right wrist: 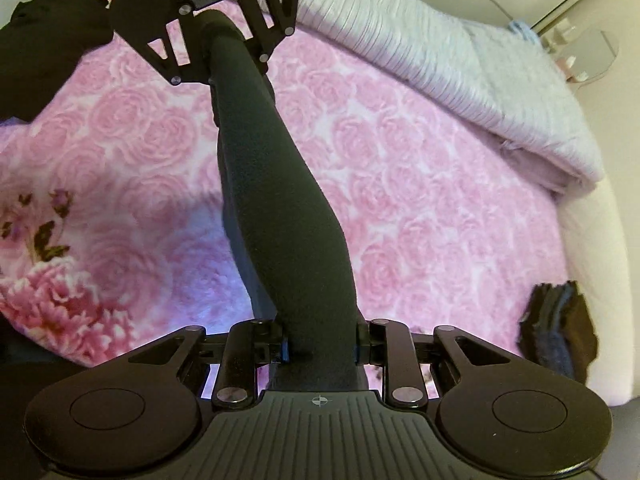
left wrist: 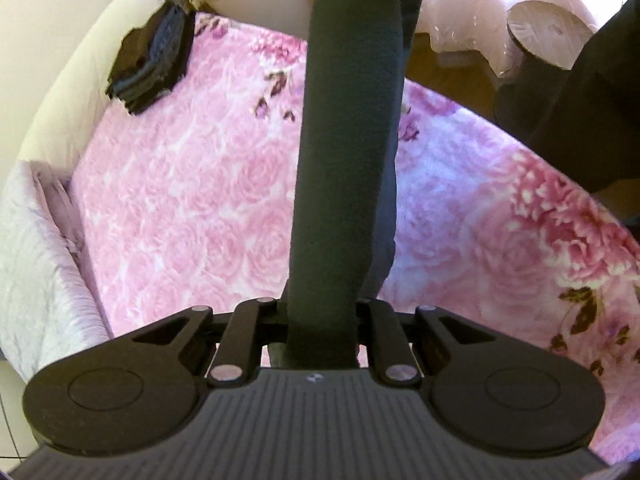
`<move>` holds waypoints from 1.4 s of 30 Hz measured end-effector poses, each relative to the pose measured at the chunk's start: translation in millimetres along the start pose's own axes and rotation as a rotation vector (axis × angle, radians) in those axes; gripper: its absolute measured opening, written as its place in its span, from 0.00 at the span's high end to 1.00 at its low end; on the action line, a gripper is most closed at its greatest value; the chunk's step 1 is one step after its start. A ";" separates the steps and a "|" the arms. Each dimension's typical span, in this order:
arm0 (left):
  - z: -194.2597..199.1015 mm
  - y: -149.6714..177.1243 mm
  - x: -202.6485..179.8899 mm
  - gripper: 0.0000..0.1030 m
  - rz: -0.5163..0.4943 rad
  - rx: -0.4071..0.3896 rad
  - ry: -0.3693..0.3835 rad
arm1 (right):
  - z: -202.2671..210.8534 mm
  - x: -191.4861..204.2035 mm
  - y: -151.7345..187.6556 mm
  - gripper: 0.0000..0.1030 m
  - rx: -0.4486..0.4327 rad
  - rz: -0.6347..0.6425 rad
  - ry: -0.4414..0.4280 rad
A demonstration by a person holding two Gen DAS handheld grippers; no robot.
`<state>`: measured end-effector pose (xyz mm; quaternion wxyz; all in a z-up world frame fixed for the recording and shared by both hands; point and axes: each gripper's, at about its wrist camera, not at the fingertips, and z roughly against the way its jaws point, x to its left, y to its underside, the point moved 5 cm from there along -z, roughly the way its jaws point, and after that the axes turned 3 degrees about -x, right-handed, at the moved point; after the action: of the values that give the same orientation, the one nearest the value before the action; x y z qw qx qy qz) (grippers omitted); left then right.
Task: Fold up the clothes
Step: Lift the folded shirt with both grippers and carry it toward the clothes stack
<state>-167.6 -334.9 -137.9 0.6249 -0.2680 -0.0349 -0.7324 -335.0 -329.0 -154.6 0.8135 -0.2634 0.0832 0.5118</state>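
dark sock (left wrist: 348, 128) stretched between left gripper (left wrist: 320, 320) and right gripper (right wrist: 322, 344).

Pink rose-print blanket (left wrist: 168, 200) is covering the bed and filling the centre of both views; darker blooms with brown leaves are showing at lower right of the left wrist view and at lower left of the right wrist view (right wrist: 52, 280). A pale ribbed quilt (left wrist: 36, 264) is lying bunched along the blanket's edge, at lower left in the left wrist view and at upper right in the right wrist view (right wrist: 460, 68). A cream padded bed edge (left wrist: 76, 80) is curving along the upper left. A plastic-wrapped round stool (left wrist: 548, 36) is standing on the wooden floor (left wrist: 440, 64) at upper right.
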 end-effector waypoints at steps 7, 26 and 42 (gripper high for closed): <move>30.5 -22.0 -5.1 0.88 -0.010 -0.036 -0.054 | 40.1 9.4 3.6 0.76 -0.010 -0.012 0.066; -25.9 -163.4 23.0 0.88 -0.091 -0.036 -0.030 | 70.5 -63.7 114.0 0.76 -0.026 -0.103 0.109; -121.4 -379.3 116.3 0.88 -0.111 -0.119 -0.036 | 93.3 -239.5 292.0 0.76 -0.006 -0.214 0.159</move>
<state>-573.0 -404.0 -83.2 0.5657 -0.3156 -0.0173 -0.7616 -714.2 -371.5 -78.8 0.8534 -0.3131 0.1172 0.3998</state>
